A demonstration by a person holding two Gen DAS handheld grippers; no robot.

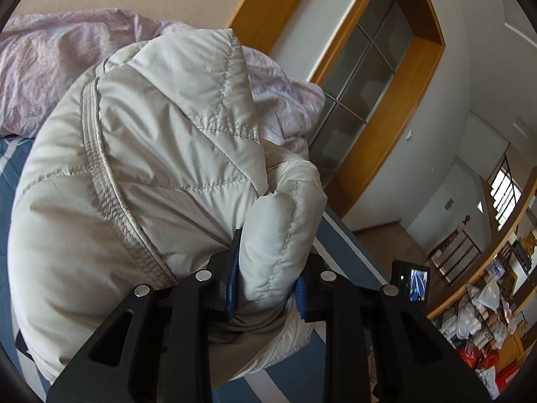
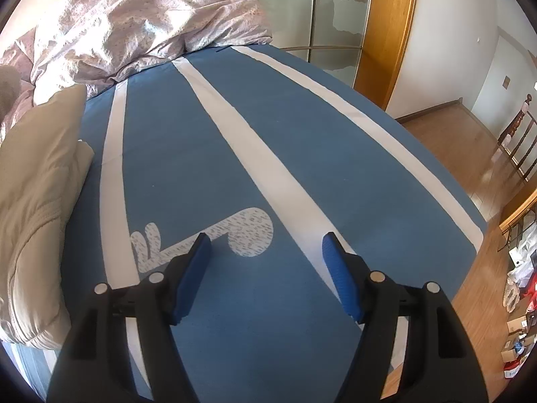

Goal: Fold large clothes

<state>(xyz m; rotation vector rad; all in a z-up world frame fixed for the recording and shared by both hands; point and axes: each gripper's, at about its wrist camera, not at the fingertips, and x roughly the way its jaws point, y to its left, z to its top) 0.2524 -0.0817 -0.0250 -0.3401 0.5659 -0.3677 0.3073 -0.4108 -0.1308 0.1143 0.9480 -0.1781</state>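
Jacket (image 1: 141, 174) clamped in left claw (image 1: 265, 285); right claw (image 2: 266, 275) spread apart; no legible writing.

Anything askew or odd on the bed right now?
Only the jacket: it sits bunched in a lump, not flat, with a thick fold pinched in the left gripper. The right gripper hangs open over bare blue sheet. The lilac duvet is crumpled.

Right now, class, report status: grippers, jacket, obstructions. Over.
Left gripper shut on jacket. Right gripper open, empty, over bedsheet. Nothing in the way.
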